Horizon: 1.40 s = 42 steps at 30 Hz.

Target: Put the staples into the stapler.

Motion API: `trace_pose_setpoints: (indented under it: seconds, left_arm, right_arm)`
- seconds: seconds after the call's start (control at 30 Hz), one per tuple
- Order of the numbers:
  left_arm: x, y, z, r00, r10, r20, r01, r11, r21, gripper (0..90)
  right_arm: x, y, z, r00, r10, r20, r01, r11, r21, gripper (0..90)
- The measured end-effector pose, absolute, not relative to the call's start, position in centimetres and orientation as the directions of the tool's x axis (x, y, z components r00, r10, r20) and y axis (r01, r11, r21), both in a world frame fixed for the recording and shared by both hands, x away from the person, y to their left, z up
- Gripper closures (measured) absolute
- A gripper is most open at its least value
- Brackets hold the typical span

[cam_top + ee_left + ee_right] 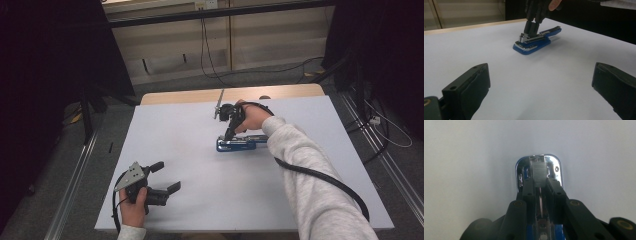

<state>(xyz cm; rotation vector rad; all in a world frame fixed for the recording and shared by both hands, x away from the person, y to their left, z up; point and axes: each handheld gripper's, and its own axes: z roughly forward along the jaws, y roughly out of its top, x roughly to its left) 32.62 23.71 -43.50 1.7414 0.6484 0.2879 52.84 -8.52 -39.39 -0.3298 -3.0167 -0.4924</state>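
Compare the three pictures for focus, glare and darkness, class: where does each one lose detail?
High view: surroundings fall to black, white table evenly lit. Left gripper view: near jaws soft, blue stapler sharper. Right gripper view: chrome of the stapler glares, staple strip blurred, right gripper jaws dark.

A: The stapler is bright blue with chrome-silver metal on top, and the strip of staples in it looks pale silver-grey.

B: Table?

A: Plain white on top, no pattern, with a light wood-coloured far edge.

B: And the grippers?

A: Both black, the left gripper carrying a grey plate. The sleeve is light grey, perhaps faintly flecked.
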Motion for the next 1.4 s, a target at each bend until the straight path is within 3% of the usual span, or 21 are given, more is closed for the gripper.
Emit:
trace_pose_setpoints:
  seconds: [0.73,0.93,1.17,1.4]
  left_arm:
    - [32.6,23.6,-43.5,0.815,0.56,-0.148,0.278,-0.153,0.949,1.8]
    - [32.6,23.6,-43.5,0.816,0.558,-0.15,0.277,-0.149,0.949,1.8]
    - [32.7,23.7,-43.5,0.814,0.561,-0.151,0.279,-0.15,0.949,1.8]
    - [33.2,23.2,-43.4,0.81,0.568,-0.144,0.278,-0.155,0.948,1.8]
  right_arm:
    - [52.9,-8.3,-39.6,-0.971,0.211,0.116,0.238,0.917,0.321,77.1]
    - [52.9,-8.5,-39.6,-0.971,0.214,0.103,0.237,0.912,0.334,68.8]
    - [52.3,-9.4,-39.3,-0.959,0.26,0.114,0.284,0.877,0.387,67.9]
    - [51.6,-11.9,-39.0,-0.935,0.333,0.121,0.351,0.819,0.453,56.1]
